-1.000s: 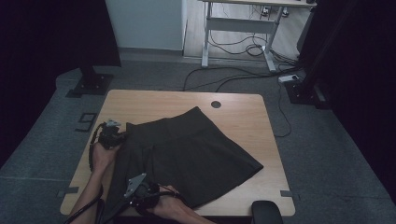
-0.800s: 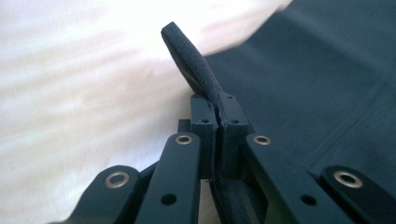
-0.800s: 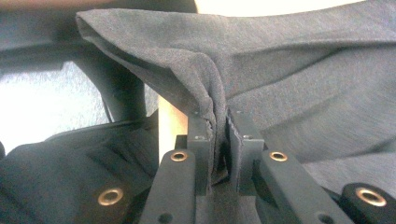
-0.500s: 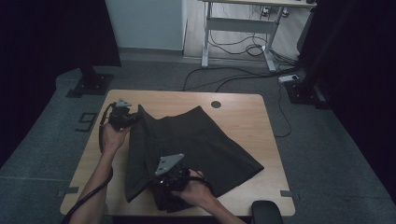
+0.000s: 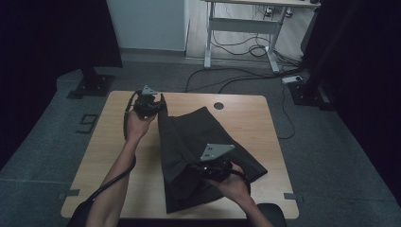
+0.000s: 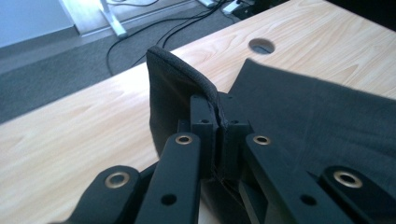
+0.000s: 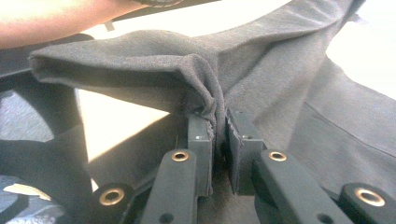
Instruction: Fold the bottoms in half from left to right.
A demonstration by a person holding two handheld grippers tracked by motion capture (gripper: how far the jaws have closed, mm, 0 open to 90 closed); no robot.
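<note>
A dark skirt lies on the wooden table, its left side lifted and folding over toward the right. My left gripper is shut on the skirt's far left corner, held above the table's far left part. Black fingers pinch the cloth edge between them. My right gripper is shut on the skirt's near edge, over the middle of the garment. Its fingers clamp a bunched fold. A bare forearm crosses the top of the right gripper view.
A round cable hole sits in the table near its far edge. Bare wood lies left of the skirt. Beyond the table stand a white desk frame, floor cables and a black stand base.
Both grippers have risen and moved right and away from the near edge, carrying the skirt's left side up and over. The skirt has gone from spread flat to half folded.
</note>
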